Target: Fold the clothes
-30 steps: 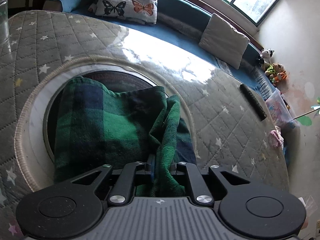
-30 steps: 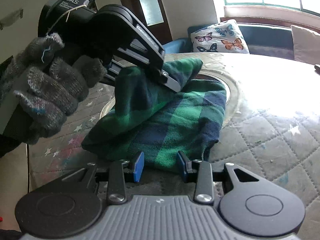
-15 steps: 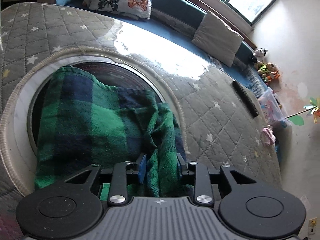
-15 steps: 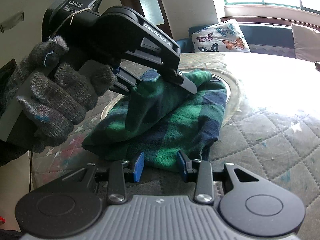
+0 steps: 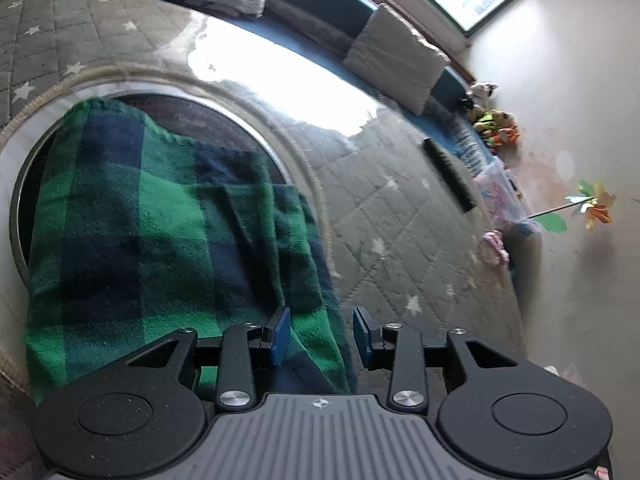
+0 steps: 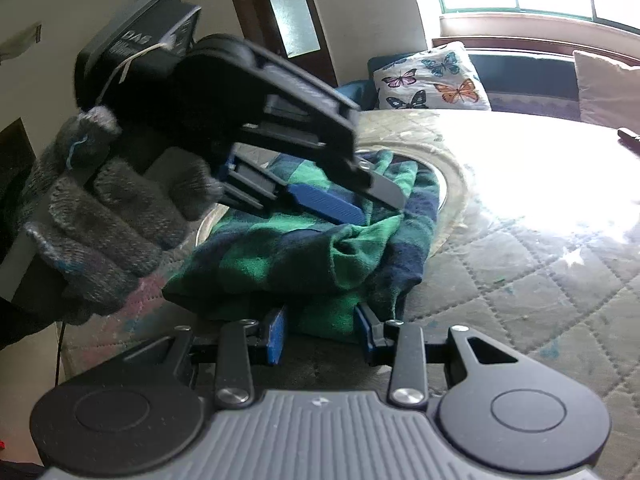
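A green and navy plaid garment [image 5: 160, 232] lies folded over the round dark glass centre of a quilted table; it also shows in the right wrist view [image 6: 320, 256]. My left gripper [image 5: 320, 336] is open and empty, hovering just above the garment's near right edge; it also shows in the right wrist view [image 6: 356, 204], held by a grey knitted glove [image 6: 104, 232]. My right gripper [image 6: 320, 332] is open at the garment's near edge, with the fold between its blue pads, not clamped.
The grey star-quilted table cover [image 5: 400, 240] surrounds the glass ring. A black remote [image 5: 448, 172] lies at the far right. A bench with a butterfly cushion [image 6: 432, 76] and a beige cushion [image 5: 396, 52] runs under the window. Toys sit by the wall [image 5: 496, 128].
My left gripper opened and let go of the raised fold, which dropped flat onto the garment. The left gripper then drew back and up. The right gripper stayed in place, open.
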